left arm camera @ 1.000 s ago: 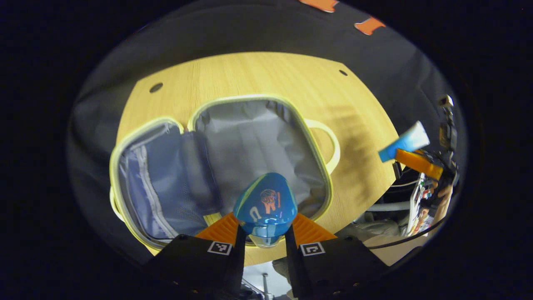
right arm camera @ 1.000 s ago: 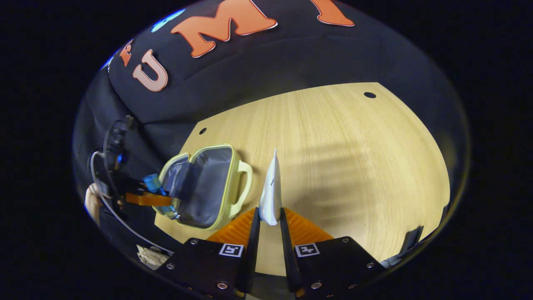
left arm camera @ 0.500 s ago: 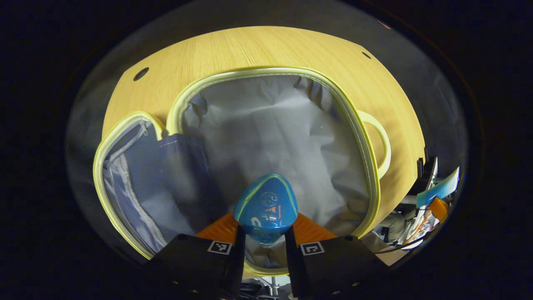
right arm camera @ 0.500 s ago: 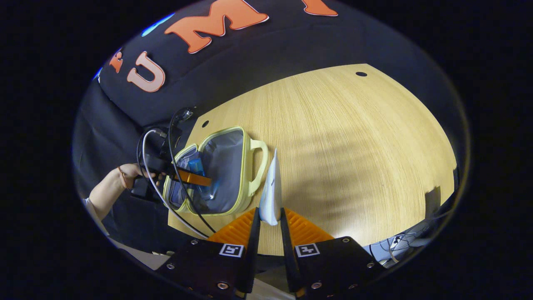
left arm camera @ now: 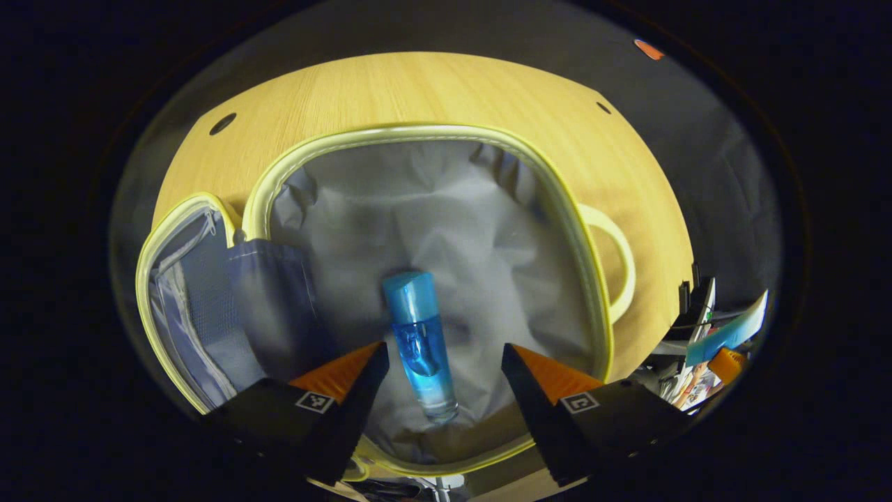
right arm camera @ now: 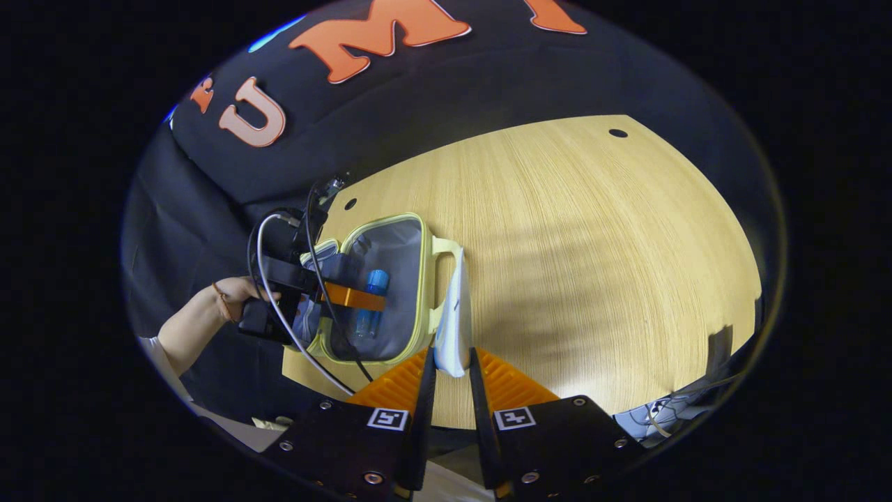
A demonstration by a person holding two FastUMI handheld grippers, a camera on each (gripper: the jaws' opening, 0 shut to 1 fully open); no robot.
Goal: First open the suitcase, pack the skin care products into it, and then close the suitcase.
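Blue bottle (left arm camera: 420, 343) lying in open suitcase (left arm camera: 425, 136), long axis straight ahead between wide left gripper (left arm camera: 444, 362) fingers; right gripper (right arm camera: 451, 371) clamping white tube (right arm camera: 454, 322), just beside the handle.

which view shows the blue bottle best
Left gripper view: the blue clear plastic bottle lies close and whole on the open suitcase's grey lining. Right gripper view shows it small, partly crossed by the other claw.
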